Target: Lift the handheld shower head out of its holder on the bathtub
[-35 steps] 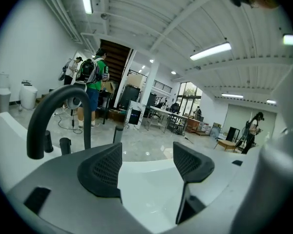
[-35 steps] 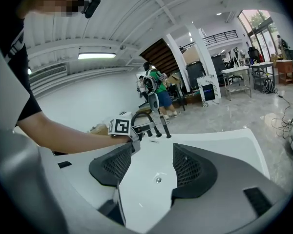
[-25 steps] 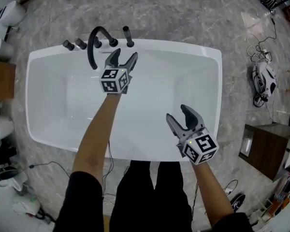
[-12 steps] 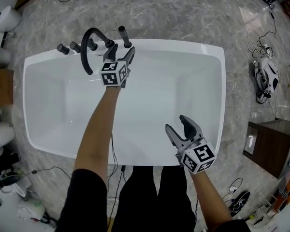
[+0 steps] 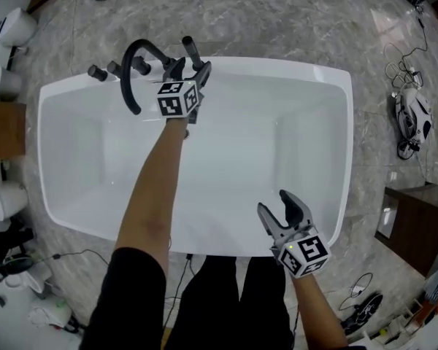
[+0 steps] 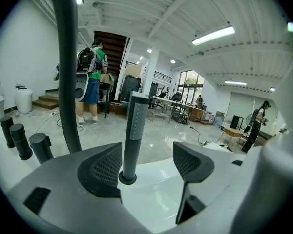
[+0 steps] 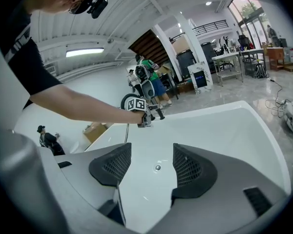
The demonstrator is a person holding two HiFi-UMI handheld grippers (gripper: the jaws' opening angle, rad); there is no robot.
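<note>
The handheld shower head (image 5: 190, 52) is a dark grey wand standing upright in its holder on the far rim of the white bathtub (image 5: 277, 65). In the left gripper view the shower head (image 6: 135, 126) rises between the jaws, closer to the left pad, with a gap to the right pad. My left gripper (image 5: 189, 71) (image 6: 146, 164) is open around it. My right gripper (image 5: 281, 208) (image 7: 149, 164) is open and holds nothing, hovering over the tub's near side above the drain (image 7: 157, 167).
A black arched spout (image 5: 133, 75) and several dark knobs (image 5: 97, 71) stand on the rim left of the wand. Cables, a white helmet-like object (image 5: 409, 119) and a wooden cabinet (image 5: 422, 221) lie on the floor at the right. People (image 6: 90, 77) stand far behind.
My left gripper has moved forward to the tub's far rim, bringing its jaws round the shower head. The right gripper has drifted back toward the near rim.
</note>
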